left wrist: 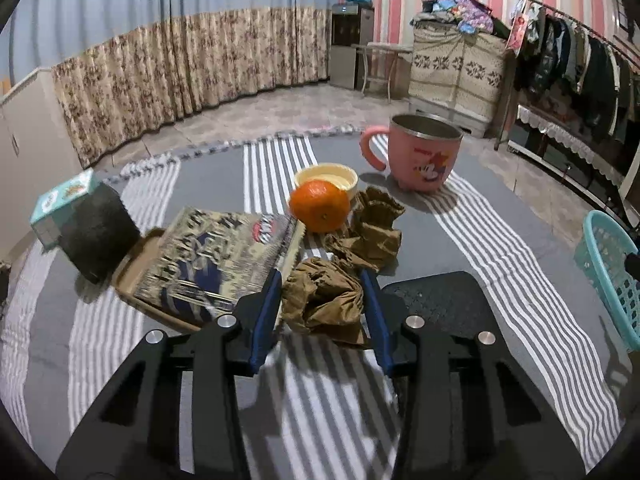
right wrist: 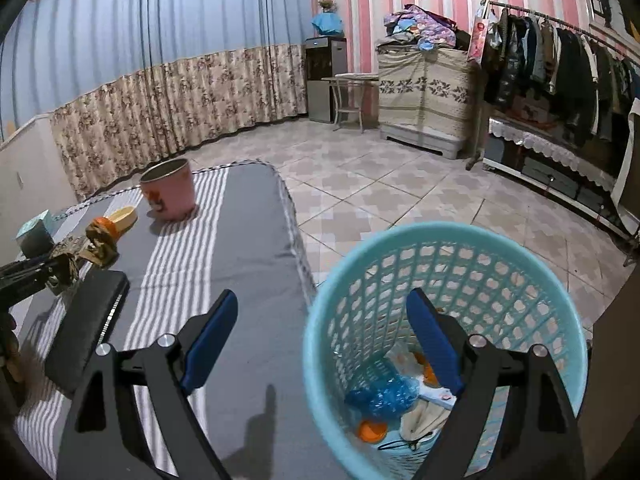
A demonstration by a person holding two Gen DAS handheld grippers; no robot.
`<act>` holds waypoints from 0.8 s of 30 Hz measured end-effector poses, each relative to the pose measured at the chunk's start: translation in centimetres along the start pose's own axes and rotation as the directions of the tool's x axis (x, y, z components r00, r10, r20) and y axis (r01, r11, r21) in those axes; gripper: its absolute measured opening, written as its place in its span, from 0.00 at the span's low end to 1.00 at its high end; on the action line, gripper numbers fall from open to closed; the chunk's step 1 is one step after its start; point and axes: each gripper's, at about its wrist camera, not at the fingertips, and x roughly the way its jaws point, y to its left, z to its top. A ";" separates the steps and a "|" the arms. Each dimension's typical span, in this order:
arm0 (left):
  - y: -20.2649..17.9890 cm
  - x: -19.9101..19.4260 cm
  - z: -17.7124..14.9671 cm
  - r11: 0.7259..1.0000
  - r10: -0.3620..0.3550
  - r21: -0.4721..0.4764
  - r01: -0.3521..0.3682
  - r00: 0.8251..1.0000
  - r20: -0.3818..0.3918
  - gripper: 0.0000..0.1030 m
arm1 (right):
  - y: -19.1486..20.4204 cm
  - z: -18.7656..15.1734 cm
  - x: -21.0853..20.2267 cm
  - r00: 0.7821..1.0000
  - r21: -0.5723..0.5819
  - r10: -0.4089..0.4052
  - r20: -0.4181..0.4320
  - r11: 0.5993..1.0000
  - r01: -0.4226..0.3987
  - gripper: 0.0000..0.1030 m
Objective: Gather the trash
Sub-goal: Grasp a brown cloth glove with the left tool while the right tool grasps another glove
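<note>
Left gripper point(left wrist: 322, 300) clamps crumpled brown paper point(left wrist: 324, 304); teal basket point(left wrist: 612, 276) at three o'clock; right gripper point(right wrist: 322, 332) open above it.

left: patterned flat box point(left wrist: 216, 264) and round orange fruit point(left wrist: 319, 205) crowd crumpled brown paper point(left wrist: 324, 300) | far: pink metal-rimmed mug point(left wrist: 420, 156) | right: bare striped desk cloth point(right wrist: 224, 240) up to turquoise plastic lattice basket point(right wrist: 448, 248), mouth unobstructed

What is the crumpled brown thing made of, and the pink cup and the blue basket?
The crumpled brown thing looks like paper: matte, with sharp creases and folds. The pink cup seems to be pink plastic outside with a metal liner, going by its shiny grey rim and inside. The blue basket looks like moulded plastic: smooth, slightly glossy, with a regular lattice of holes.
</note>
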 end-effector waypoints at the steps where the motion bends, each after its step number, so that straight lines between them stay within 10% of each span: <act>1: 0.3 -0.6 -0.1 1.000 0.008 0.007 -0.008 1.000 0.018 0.38 | 0.4 0.0 0.0 1.000 -0.001 0.004 -0.002 1.000 -0.004 0.82; 24: 14.1 -3.7 -0.7 0.972 0.185 -0.172 -0.160 0.972 0.143 0.38 | 19.6 1.9 5.1 0.977 -0.129 0.178 -0.115 0.973 -0.193 0.82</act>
